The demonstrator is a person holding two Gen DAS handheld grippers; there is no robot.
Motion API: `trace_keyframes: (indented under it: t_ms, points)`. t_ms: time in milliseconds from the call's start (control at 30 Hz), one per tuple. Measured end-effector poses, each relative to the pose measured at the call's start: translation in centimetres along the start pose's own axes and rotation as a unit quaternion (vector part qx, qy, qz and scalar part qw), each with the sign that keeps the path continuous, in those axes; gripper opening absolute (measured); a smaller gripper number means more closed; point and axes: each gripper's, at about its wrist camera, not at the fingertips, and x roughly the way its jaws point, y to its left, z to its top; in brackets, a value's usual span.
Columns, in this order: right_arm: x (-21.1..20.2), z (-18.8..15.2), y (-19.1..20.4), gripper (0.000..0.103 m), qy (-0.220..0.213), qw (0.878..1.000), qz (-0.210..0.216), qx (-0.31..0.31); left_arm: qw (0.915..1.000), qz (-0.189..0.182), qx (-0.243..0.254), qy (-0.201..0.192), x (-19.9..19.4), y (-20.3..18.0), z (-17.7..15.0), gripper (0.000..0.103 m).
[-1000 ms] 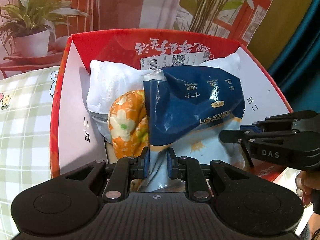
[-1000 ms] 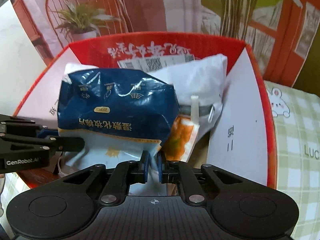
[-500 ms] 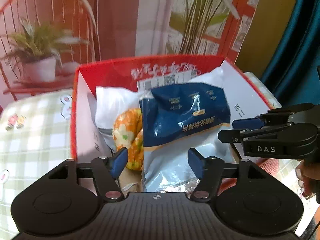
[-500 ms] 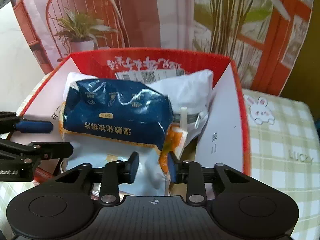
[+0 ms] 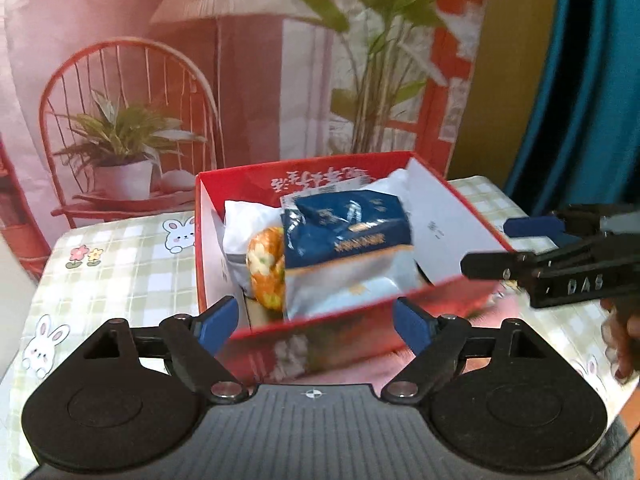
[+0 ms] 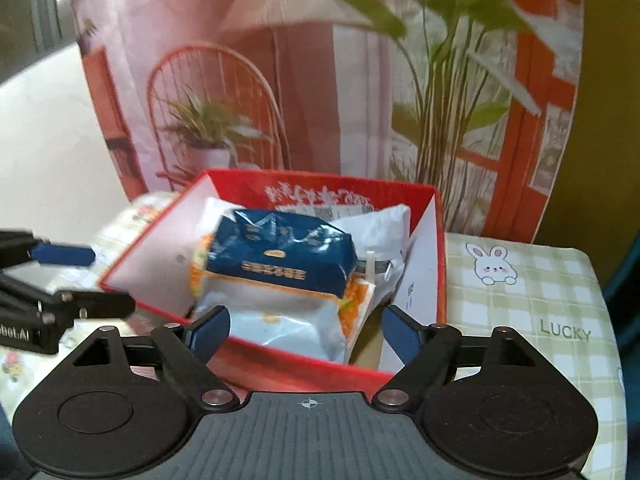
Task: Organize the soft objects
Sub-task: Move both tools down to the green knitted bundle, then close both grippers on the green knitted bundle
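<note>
A red cardboard box [image 5: 456, 208] [image 6: 160, 216] stands on the checked tablecloth. In it lie a blue and silver soft pack [image 5: 344, 240] [image 6: 280, 256], an orange flowered pouch [image 5: 264, 268] and a white bag [image 5: 244, 220] [image 6: 376, 224]. My left gripper [image 5: 314, 322] is open and empty, just in front of the box's near wall. My right gripper [image 6: 306, 330] is open and empty, also in front of the box. Each gripper shows at the side of the other's view, the right one [image 5: 560, 256] and the left one [image 6: 60, 280].
The green checked tablecloth [image 6: 540, 280] with rabbit prints covers the table around the box. A printed backdrop [image 5: 200, 80] with a chair and plants hangs right behind the table. A blue curtain [image 5: 580, 100] is at the far right.
Both grippers let go of the blue and silver pack, opened wide and drew back from the box. The pack now rests in the box.
</note>
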Motion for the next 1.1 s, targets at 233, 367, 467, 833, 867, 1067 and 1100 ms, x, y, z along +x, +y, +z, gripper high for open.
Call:
trace_keyframes:
  t_ms: [233,367,467,833,867,1067,1100]
  points:
    - [-5.2,-4.3,1.3,0.086,-0.021,0.999,0.034,-0.012,0.9995,-0.026,-0.011,0.015,-2.9,-1.0,-5.7,0.086]
    - [-6.7,-8.3,1.7,0.086,-0.012,0.999,0.051,-0.005,0.9980,-0.038,-0.031,0.039,-2.8,-0.5,-8.9,0.086]
    - [-7.0,-11.0,2.2,0.085,0.010,0.998,0.055,-0.011,0.9965,-0.047,-0.034,0.061,-2.8,-0.8,-11.5,0.086]
    - [-7.7,-17.3,3.8,0.079,0.110,0.991,0.072,-0.041,0.9908,-0.076,-0.062,0.094,-3.2,-1.1,-16.0,0.086]
    - [-8.0,-17.7,3.9,0.078,0.115,0.990,0.073,-0.041,0.9902,-0.079,-0.065,0.095,-3.3,-1.2,-16.2,0.086]
    - [-7.9,-19.5,4.1,0.071,0.144,0.986,0.078,-0.039,0.9872,-0.091,-0.068,0.112,-2.7,-2.0,-16.5,0.082]
    - [-7.7,-19.6,3.9,0.070,0.149,0.985,0.079,-0.036,0.9870,-0.093,-0.066,0.113,-2.6,-2.1,-16.4,0.082]
